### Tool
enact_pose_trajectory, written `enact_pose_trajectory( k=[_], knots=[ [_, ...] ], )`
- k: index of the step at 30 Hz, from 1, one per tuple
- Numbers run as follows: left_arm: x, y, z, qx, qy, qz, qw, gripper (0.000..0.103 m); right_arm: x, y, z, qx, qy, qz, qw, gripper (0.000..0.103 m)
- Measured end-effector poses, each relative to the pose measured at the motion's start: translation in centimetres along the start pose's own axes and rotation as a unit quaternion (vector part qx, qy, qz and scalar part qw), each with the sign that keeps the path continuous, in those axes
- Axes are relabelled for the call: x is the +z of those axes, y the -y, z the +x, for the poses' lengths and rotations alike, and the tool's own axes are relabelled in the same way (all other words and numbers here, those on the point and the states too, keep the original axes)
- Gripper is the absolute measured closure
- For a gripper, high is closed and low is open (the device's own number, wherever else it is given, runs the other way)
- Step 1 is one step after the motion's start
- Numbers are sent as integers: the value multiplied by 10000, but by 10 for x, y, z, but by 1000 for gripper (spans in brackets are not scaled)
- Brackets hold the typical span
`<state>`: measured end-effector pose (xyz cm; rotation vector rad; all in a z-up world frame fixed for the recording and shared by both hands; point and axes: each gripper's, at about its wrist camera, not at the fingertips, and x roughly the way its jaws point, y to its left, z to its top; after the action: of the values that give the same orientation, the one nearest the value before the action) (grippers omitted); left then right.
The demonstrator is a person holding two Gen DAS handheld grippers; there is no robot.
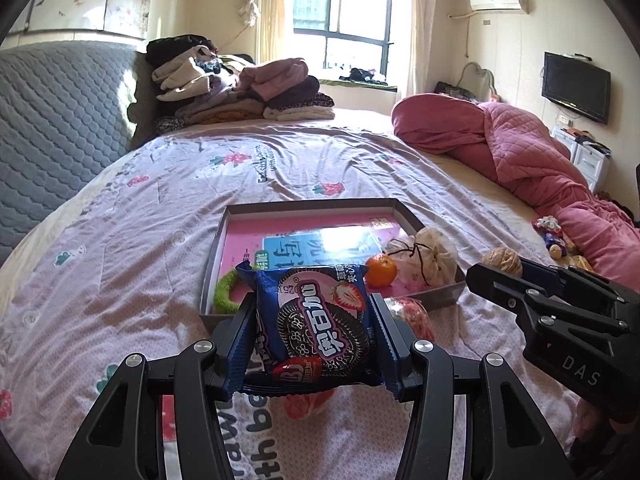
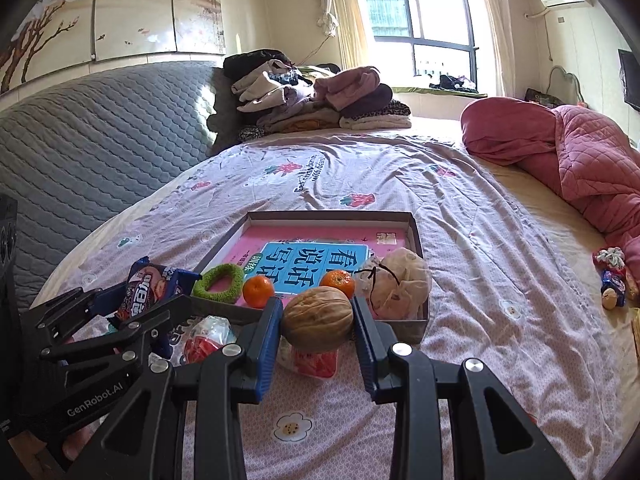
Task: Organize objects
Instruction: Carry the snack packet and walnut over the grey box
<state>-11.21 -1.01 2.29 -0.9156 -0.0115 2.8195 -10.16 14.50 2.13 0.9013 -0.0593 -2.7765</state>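
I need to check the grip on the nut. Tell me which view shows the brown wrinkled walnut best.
Right wrist view: the brown wrinkled walnut sits large and centred, clamped between the right gripper fingers. The left wrist view shows it small, partly hidden behind that gripper.

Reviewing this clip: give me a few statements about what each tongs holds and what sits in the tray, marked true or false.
1. The left tongs grip a blue cookie packet. True.
2. The right tongs are empty. False: they hold a walnut.
3. A green ring lies in the tray. True.
4. The tray holds no fruit. False: two oranges sit on the pink book.
5. The drawstring pouch lies on the bedsheet outside the tray. False: it is in the tray.
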Motion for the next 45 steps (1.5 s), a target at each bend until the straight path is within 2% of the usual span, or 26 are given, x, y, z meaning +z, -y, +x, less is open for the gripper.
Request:
enact_pose_trajectory(
  k=[24,45],
  knots=[
    [41,-27,34,205,58,-63,9998,48,37,-2,36,-123,44,-180,9998,68],
    [56,-42,51,236,72,-201,9995,48,58,-10,69,-207,-30,-281,9994,68]
  ],
)
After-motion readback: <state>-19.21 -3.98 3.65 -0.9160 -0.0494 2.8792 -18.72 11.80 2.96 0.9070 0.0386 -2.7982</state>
